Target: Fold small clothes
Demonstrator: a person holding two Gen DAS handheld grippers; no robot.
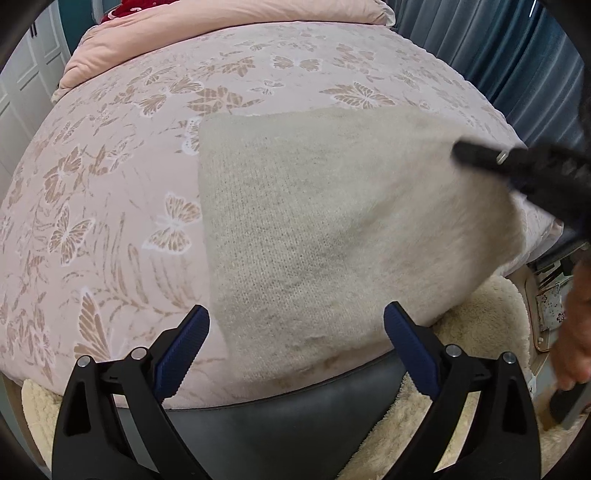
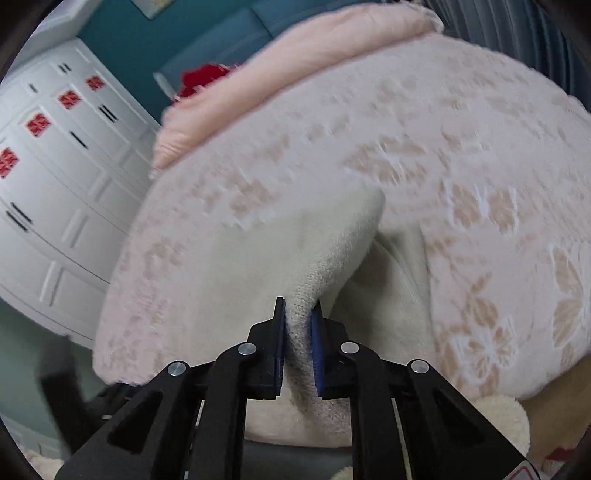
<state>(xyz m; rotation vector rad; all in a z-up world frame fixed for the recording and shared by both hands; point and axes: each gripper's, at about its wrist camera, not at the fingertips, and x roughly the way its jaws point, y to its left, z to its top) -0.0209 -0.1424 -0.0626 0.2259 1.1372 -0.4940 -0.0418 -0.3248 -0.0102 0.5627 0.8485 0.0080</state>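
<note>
Looking down from the left wrist, the sweater (image 1: 332, 221) is a cream knit lying on the bed (image 1: 129, 166), close to the near edge, spread mostly flat over the pink butterfly cover. The left gripper (image 1: 295, 332) hangs just above that near edge with its jaws wide apart and nothing between them; the blue pads (image 1: 181, 354) aren't touching the knit at all.

The right gripper (image 2: 298, 339) is a different story. From its own camera you can see the jaws pinched narrow on a fold of the sweater (image 2: 325, 266), with the edge bunched up between the blue pads and rising off the cover like a little ridge. The rest of the knit drapes away on both sides. That view is pretty blurry, so I can't tell which part of the garment it's got.

In the left view the right gripper (image 1: 461, 151) comes in from the right as a dark blurred shape over the sweater's far right side, and a hand (image 1: 576, 325) shows at the right edge, lower down.

Other stuff: a pink quilt (image 1: 221, 33) heaped at the far end of the bed, something red (image 2: 203, 77) behind it, a white wardrobe (image 2: 55, 166) with red stickers on the left, and a fluffy cream rug (image 1: 480, 332) on the floor below the bed's edge.
</note>
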